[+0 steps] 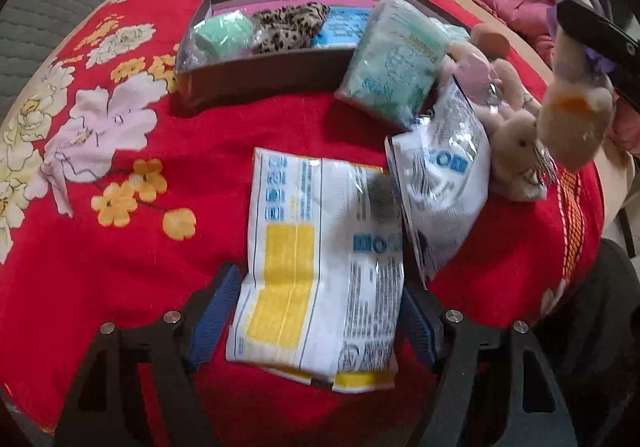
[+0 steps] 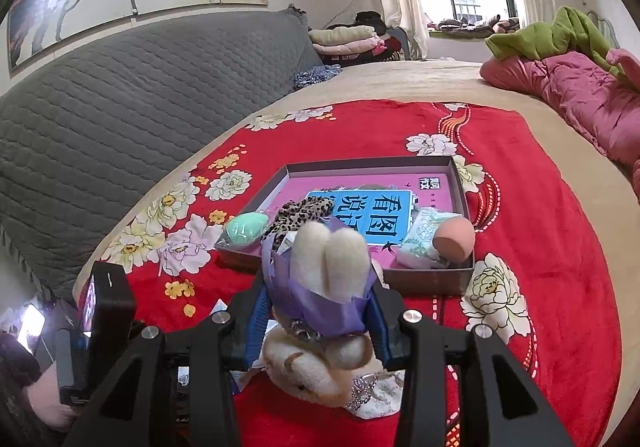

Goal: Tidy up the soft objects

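A white and yellow packet (image 1: 316, 247) lies flat on the red floral blanket (image 1: 120, 247). My left gripper (image 1: 316, 323) is open and points down, one blue pad on each side of the packet's near end. A second white packet (image 1: 440, 183) leans beside it. My right gripper (image 2: 318, 311) is shut on a cream plush rabbit in a purple dress (image 2: 328, 263), held above the blanket in front of the shallow box (image 2: 432, 279). Another cream plush toy (image 2: 316, 375) lies below it. The held rabbit (image 1: 576, 115) also shows at the right of the left wrist view.
The box holds a mint sponge (image 2: 246, 229), a leopard-print cloth (image 2: 304, 213), a green tissue pack (image 2: 420, 243), a peach sponge (image 2: 454, 243) and a blue card (image 2: 372, 215). A grey quilted headboard (image 2: 140, 107) stands left. Pink bedding (image 2: 580, 95) lies far right.
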{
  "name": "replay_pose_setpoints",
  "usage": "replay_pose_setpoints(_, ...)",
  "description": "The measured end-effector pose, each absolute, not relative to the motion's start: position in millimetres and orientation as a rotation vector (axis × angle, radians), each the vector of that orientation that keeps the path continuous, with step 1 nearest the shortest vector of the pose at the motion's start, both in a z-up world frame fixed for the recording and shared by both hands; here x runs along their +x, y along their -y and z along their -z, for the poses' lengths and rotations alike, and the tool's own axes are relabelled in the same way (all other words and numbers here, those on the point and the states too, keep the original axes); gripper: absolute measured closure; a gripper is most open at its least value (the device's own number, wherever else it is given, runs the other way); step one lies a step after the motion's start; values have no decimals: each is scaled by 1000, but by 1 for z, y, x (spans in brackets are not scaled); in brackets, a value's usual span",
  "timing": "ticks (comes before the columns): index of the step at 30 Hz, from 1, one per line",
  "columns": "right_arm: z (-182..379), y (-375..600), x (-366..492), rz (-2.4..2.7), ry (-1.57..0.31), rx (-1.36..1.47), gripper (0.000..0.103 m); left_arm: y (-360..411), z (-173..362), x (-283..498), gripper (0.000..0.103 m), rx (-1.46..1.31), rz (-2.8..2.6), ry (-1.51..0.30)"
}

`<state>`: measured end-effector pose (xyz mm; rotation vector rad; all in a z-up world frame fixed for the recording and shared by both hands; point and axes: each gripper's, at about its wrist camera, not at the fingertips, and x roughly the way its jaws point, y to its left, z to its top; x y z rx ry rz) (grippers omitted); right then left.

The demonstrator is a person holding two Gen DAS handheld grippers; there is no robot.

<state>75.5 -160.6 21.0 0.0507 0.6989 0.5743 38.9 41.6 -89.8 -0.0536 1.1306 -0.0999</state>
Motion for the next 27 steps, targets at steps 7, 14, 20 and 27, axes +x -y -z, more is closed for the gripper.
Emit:
replay_pose_setpoints(7,-22,157,76,-575,-695,46,60,-66,76,42,47,-188,100,-1066)
replay_pose_setpoints(14,-26,154,77,-582,-675,27,60,-83,35,38,47,-244,74,-960)
replay_pose_setpoints(20,-35,154,94,-564,-653,40,60,-87,7,59,47,-261,67,-888)
replay_pose_setpoints(27,-50,162,122,-506,-601,45,60,-87,-7,94,47,-273,52,-838)
